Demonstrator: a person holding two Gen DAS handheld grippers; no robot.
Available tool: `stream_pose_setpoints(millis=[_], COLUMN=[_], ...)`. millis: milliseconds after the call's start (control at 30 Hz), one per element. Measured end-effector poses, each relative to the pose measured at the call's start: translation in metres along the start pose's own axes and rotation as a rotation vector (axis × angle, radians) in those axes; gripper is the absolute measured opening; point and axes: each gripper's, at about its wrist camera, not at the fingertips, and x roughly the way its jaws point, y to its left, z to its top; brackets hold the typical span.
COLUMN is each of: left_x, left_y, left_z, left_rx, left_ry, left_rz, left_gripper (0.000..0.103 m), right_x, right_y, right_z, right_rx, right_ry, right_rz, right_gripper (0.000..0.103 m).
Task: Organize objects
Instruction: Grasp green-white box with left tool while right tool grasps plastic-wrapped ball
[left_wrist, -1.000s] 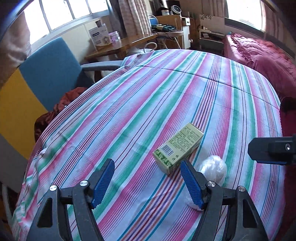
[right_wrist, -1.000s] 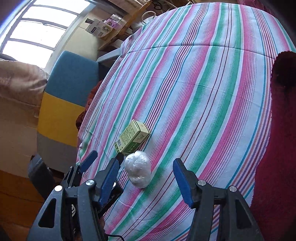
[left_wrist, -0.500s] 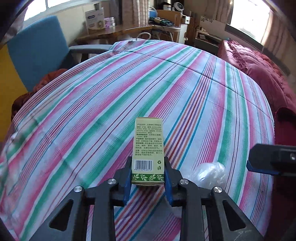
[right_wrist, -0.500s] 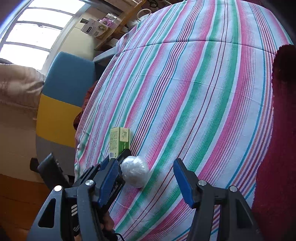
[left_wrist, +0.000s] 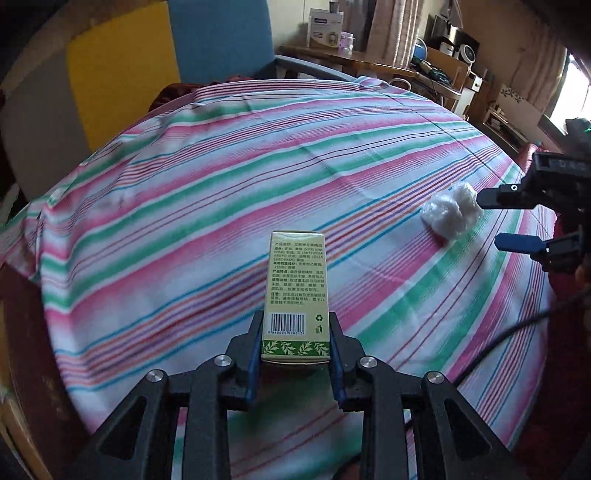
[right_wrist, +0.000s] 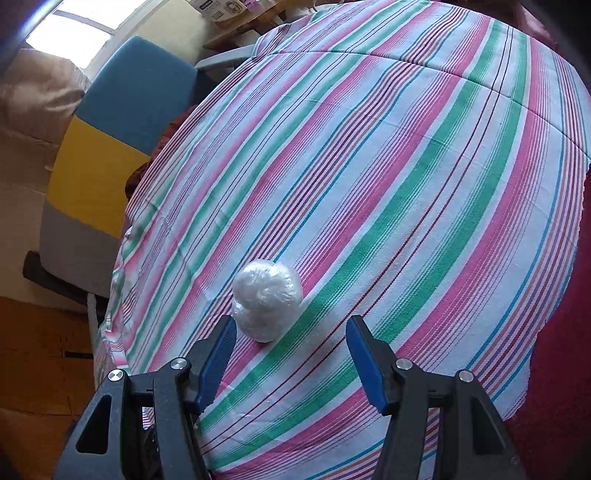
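Note:
A pale green carton (left_wrist: 297, 291) with a barcode and printed text sticks out forward from my left gripper (left_wrist: 295, 354), whose blue pads press on both its sides, above the striped tablecloth (left_wrist: 221, 192). A white ball wrapped in clear plastic (right_wrist: 267, 299) lies on the cloth just ahead of my right gripper (right_wrist: 290, 360), close to its left finger; the jaws stand open and do not touch it. In the left wrist view the same ball (left_wrist: 452, 212) sits at the right, with the right gripper (left_wrist: 508, 219) beside it.
The striped cloth (right_wrist: 369, 184) covers a round table. A blue, yellow and grey chair (left_wrist: 122, 70) stands at its far side. A dark red blanket (right_wrist: 561, 369) lies along the right edge. A wooden desk with boxes (left_wrist: 332, 40) is behind.
My left gripper closed on the green carton, then swung with it to the left, away from the plastic ball. The right gripper crept closer to the ball and stayed open.

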Motion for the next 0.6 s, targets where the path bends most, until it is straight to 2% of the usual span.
stream_pose_setpoints(millis=[167, 267, 533, 567, 600], left_x=[-0.007, -0.006, -0.004, -0.004, -0.005], left_y=[-0.001, -0.004, 0.003, 0.004, 0.005], left_z=[-0.017, -0.019, -0.021, -0.021, -0.022], left_rx=[-0.026, -0.006, -0.037, -0.041, -0.048], left_ry=[-0.042, -0.062, -0.094, -0.098, -0.103], left_rz=[0.025, 0.029, -0.014, -0.017, -0.022], left_gripper=[0.031, 0.031, 0.031, 0.031, 0.031], right_x=[0.006, 0.009, 0.027, 0.035, 0.04], right_y=[0.001, 0.009, 0.034, 0.039, 0.043], right_z=[0.0, -0.001, 0.013, 0.014, 0.014], right_rx=[0.0, -0.023, -0.062, -0.091, -0.122], right_ry=[0.013, 0.026, -0.045, -0.04, -0.027], right_rz=[-0.036, -0.049, -0.122, -0.14, -0.153], right_gripper=[0.063, 0.063, 0.065, 0.062, 0.05])
